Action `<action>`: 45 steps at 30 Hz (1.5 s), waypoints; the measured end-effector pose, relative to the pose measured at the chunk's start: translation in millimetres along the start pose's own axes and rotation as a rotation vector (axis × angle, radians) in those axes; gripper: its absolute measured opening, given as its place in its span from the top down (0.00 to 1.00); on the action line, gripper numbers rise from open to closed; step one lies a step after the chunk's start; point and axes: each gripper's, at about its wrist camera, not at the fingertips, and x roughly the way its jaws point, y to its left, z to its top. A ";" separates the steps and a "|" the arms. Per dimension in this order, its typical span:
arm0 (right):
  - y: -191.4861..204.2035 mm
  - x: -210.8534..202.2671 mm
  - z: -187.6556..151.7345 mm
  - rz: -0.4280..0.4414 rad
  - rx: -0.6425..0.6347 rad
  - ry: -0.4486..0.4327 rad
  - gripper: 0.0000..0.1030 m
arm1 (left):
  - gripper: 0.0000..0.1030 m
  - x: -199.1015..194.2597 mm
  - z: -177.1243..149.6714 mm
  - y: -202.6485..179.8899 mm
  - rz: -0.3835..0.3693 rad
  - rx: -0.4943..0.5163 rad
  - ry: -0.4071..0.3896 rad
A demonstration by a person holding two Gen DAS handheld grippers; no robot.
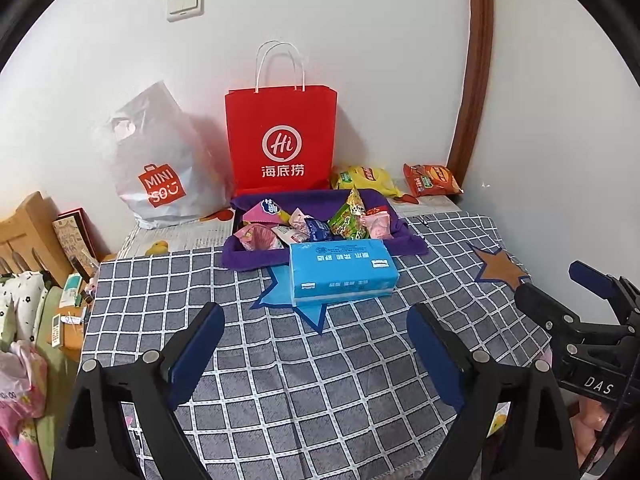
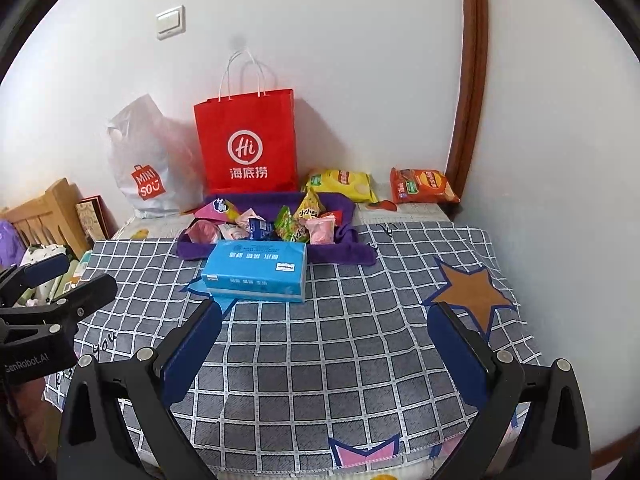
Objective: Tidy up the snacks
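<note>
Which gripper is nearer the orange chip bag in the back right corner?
Right, though neither is close. The right gripper hovers open over the checked cloth, on the orange chip bag's side; the left gripper, also open, sits further left.

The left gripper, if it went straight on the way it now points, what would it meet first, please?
Probably the blue tissue pack lying on the checked cloth. The open left gripper points along the cloth toward it, with nothing between; depth is uncertain. The purple tray of snacks lies just behind.

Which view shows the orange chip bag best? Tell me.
The right wrist view: the orange chip bag lies flat by the wall corner, its whole front visible and larger. The left wrist view shows the same bag smaller and more foreshortened, beside the yellow chip bag.
</note>
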 end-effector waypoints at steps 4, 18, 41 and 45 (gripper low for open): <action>0.5 -3.9 0.5 -0.001 0.003 -0.009 0.02 | 0.10 -1.3 -0.5 1.3 -0.005 -0.008 -0.001; 3.5 -8.0 0.1 -0.004 0.005 -0.020 0.02 | 0.10 -1.6 -1.3 6.7 -0.009 -0.021 0.003; 6.9 -10.9 -0.1 0.001 0.002 -0.023 0.02 | 0.11 -3.8 -2.8 10.5 -0.008 -0.036 0.002; 6.9 -10.7 -0.5 0.002 0.002 -0.023 0.02 | 0.10 -3.3 -2.5 10.3 -0.008 -0.036 0.004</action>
